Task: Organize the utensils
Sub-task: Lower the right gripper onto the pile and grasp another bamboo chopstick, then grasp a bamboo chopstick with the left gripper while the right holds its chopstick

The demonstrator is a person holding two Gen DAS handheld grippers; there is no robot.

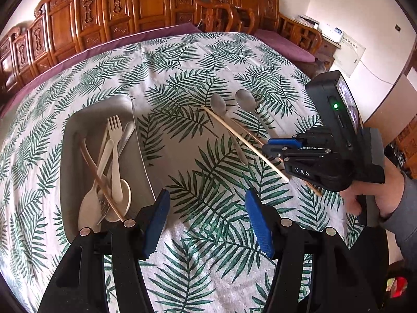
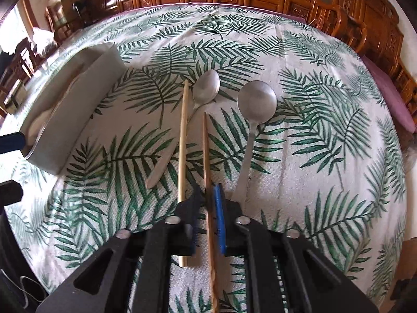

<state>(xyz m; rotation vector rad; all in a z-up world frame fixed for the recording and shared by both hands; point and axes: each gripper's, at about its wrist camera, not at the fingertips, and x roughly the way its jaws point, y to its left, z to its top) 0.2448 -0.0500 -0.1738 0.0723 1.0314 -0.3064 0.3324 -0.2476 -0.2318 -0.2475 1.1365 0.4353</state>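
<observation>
In the right wrist view my right gripper [image 2: 208,195] is shut on the thicker end of a brown chopstick [image 2: 206,151] lying on the leaf-print tablecloth. A paler chopstick [image 2: 183,135] lies just left of it and runs under the left finger. A small metal spoon [image 2: 207,87] and a larger metal spoon [image 2: 256,101] lie either side of the sticks. In the left wrist view my left gripper [image 1: 207,208] hangs open over bare cloth beside the grey tray [image 1: 75,135]. The tray holds a cream fork [image 1: 114,130], spoons and a chopstick. The right gripper [image 1: 268,147] sits over the chopsticks [image 1: 242,140].
The grey tray [image 2: 78,99] stands at the left of the right wrist view, with a left gripper finger [image 2: 10,140] beside it. Carved wooden chairs [image 1: 146,2] and purple cushions [image 1: 284,44] line the table's far side. A hand and grey sleeve [image 1: 391,203] hold the right gripper.
</observation>
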